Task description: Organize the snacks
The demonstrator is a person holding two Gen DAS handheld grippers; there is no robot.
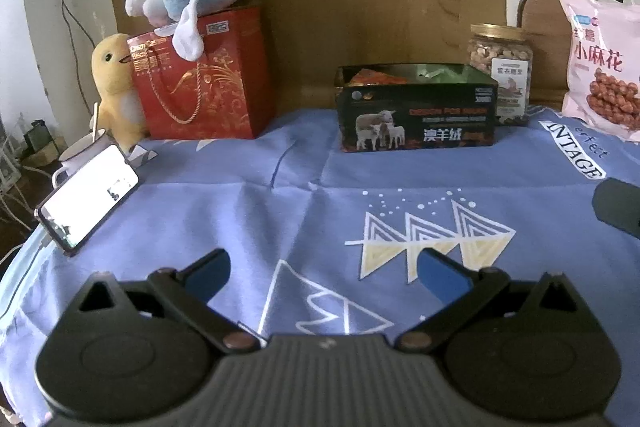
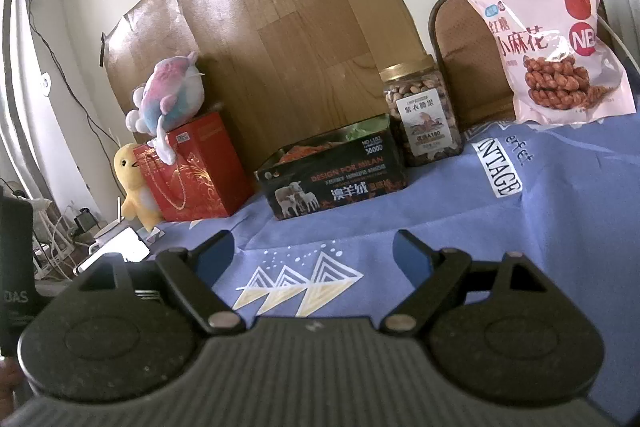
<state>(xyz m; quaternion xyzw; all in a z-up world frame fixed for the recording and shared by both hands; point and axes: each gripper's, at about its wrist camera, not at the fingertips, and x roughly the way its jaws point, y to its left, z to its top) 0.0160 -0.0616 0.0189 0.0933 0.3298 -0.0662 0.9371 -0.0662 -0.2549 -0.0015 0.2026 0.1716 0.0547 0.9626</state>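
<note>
Both grippers, left (image 1: 322, 273) and right (image 2: 314, 253), hover empty with jaws apart over the blue cloth (image 1: 280, 187); nut jar (image 2: 422, 115) and pink snack bag (image 2: 554, 43) stand beside the open black box (image 2: 332, 175), presumably the collection container

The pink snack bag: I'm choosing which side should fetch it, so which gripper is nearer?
Right. The right gripper has the pink snack bag ahead to its right; the left gripper sits farther left, with the bag at its view's edge.

Empty right claw (image 2: 314, 255) gapes over blue cloth (image 2: 500, 247).
</note>
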